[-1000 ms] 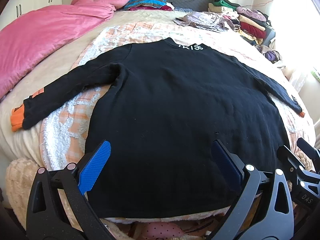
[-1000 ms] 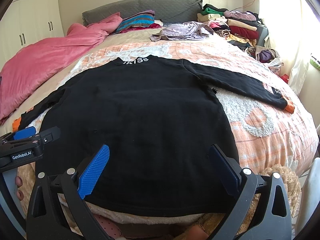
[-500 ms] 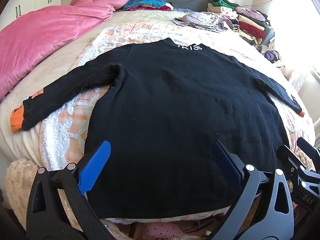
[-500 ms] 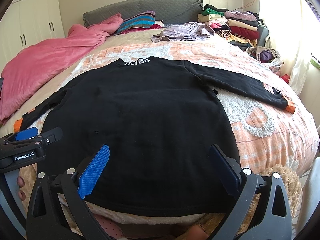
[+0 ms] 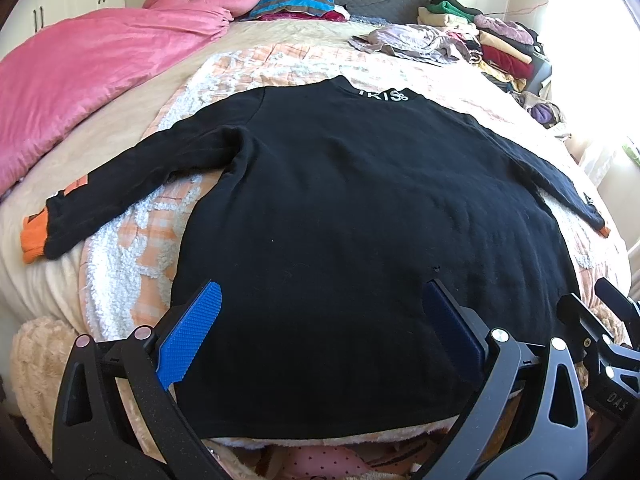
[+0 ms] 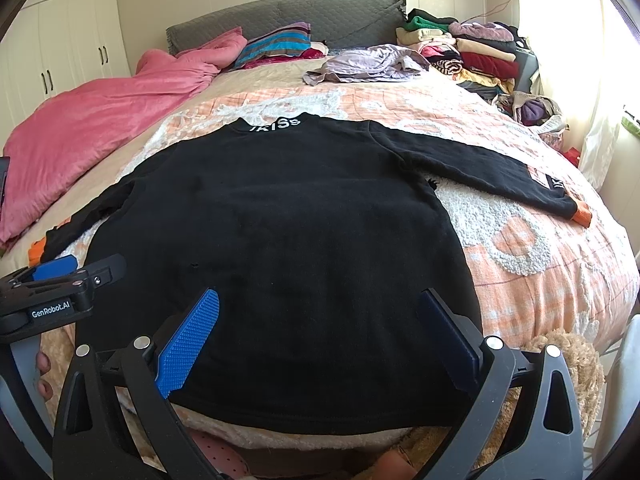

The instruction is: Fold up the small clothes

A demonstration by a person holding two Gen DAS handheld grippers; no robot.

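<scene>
Bedroom shot: the bed's peach blanket (image 5: pixel 280 64) had a black sweater (image 5: pixel 360 220) spread flat on it, both sleeves out, hem at the near edge. The left gripper (image 5: pixel 320 332) and right gripper (image 6: pixel 316 332) hovered over that hem, tongs spread wide, holding nothing. Pink duvet (image 6: pixel 100 128) lay off left, a clothes pile (image 6: pixel 472 52) far right.

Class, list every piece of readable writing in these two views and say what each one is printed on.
"IKISs", roughly: white letters on the collar of the black sweatshirt.
"GenRobot.AI": on the left claw body.
"DAS": on the right claw body, cut off.
Sleeve patch: too small to read.
</scene>
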